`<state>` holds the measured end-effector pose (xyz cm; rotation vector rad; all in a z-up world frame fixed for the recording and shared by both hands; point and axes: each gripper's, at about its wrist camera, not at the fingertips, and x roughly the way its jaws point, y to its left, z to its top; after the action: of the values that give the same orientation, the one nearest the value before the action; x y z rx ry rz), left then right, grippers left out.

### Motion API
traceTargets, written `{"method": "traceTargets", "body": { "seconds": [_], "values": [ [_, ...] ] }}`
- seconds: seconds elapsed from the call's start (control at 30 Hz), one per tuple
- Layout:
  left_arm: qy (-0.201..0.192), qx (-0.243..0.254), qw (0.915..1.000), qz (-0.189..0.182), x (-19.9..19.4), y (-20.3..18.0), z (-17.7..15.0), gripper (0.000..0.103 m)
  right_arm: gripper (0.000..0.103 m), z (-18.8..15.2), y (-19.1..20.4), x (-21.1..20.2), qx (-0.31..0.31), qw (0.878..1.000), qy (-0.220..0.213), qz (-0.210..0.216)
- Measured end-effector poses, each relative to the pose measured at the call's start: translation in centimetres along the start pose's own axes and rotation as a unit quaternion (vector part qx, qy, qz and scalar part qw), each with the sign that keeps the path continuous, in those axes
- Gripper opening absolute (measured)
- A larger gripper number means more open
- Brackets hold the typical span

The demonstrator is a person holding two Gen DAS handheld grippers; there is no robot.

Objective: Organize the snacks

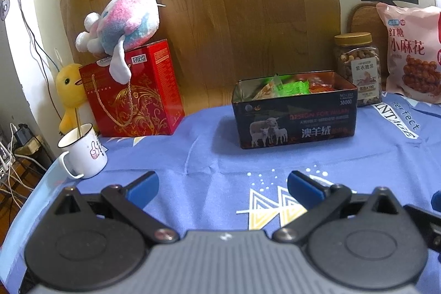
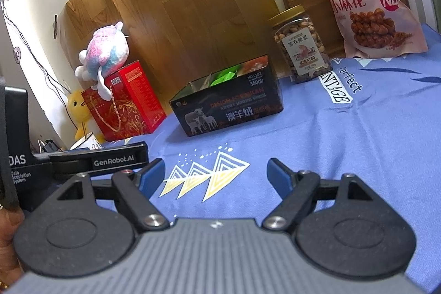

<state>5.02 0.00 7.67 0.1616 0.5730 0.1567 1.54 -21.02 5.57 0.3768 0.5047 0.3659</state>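
Both grippers, left [image 1: 223, 189] and right [image 2: 216, 175], fingers apart and empty, hover near the surface's front edge facing the snack-filled tin [image 1: 295, 109].

my left gripper [image 1: 223, 190] and right gripper [image 2: 216, 177], blue finger pads [image 1: 143, 188], black linkages, silver screws, grey ribbed housing, white GenRobot.AI lettering

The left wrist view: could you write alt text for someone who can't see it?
An open gripper hovers over a blue cloth, facing a dark tin filled with snack packets. A nut jar and pink snack bag stand right; a red box left.
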Motion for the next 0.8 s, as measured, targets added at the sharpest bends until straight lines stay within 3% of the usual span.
{"method": "traceTargets", "body": {
  "seconds": [0.8],
  "values": [
    [0.009,-0.002,0.9996,-0.025,-0.2,-0.2,-0.14,0.103,0.083,-0.11,-0.11,-0.03,0.003,1.0,-0.002,-0.001]
  ]
}}
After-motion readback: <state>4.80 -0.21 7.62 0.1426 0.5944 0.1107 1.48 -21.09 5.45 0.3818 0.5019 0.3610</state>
